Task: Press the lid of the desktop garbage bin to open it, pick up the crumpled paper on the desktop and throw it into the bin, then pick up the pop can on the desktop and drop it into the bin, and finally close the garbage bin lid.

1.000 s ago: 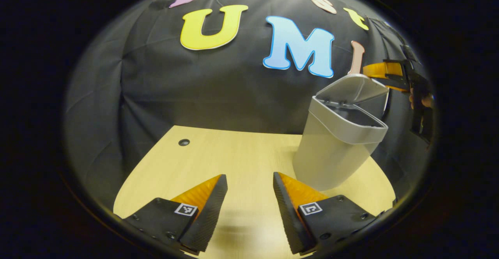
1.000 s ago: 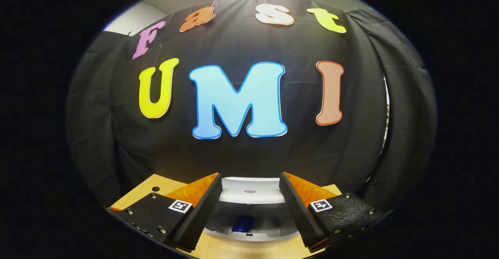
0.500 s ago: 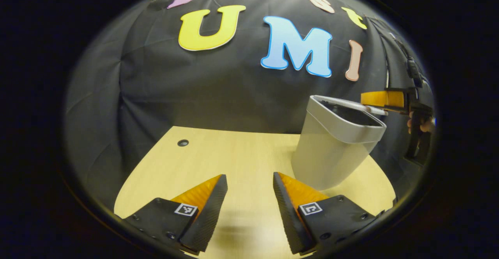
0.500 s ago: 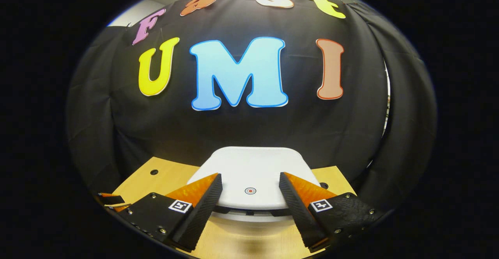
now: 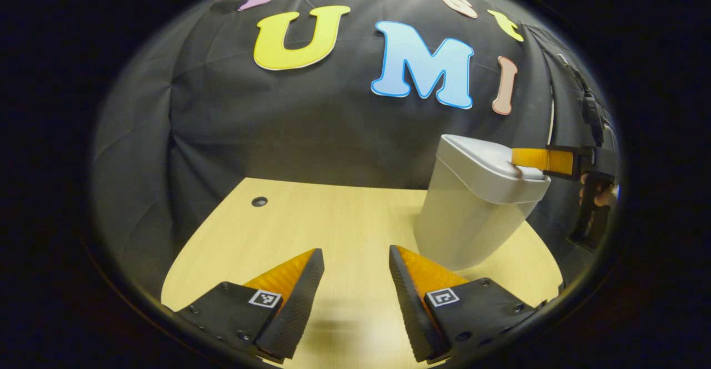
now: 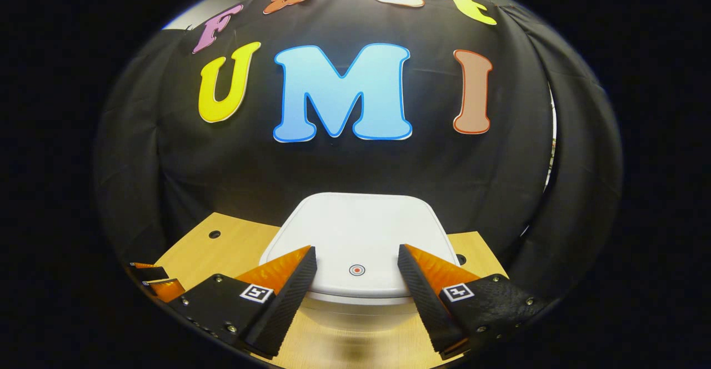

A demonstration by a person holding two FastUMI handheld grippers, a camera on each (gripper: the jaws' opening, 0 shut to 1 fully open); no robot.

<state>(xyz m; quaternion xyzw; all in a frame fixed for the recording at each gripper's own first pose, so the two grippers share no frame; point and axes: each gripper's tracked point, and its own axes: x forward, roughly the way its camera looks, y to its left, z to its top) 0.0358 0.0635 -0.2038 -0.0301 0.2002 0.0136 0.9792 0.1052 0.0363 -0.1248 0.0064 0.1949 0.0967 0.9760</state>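
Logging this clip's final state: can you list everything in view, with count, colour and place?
garbage bin: one, light grey, right side of the desk, upright.
lid: one, white with a small round mark, down flat on the bin.
desk: one, pale wood, with small dark round holes, in front of the black cloth wall.
left tool: one, open, above bare desk left of the bin.
right tool: one, open, fingers over the lid's near edge.
hand: one, on the right tool's grip, beyond the bin.
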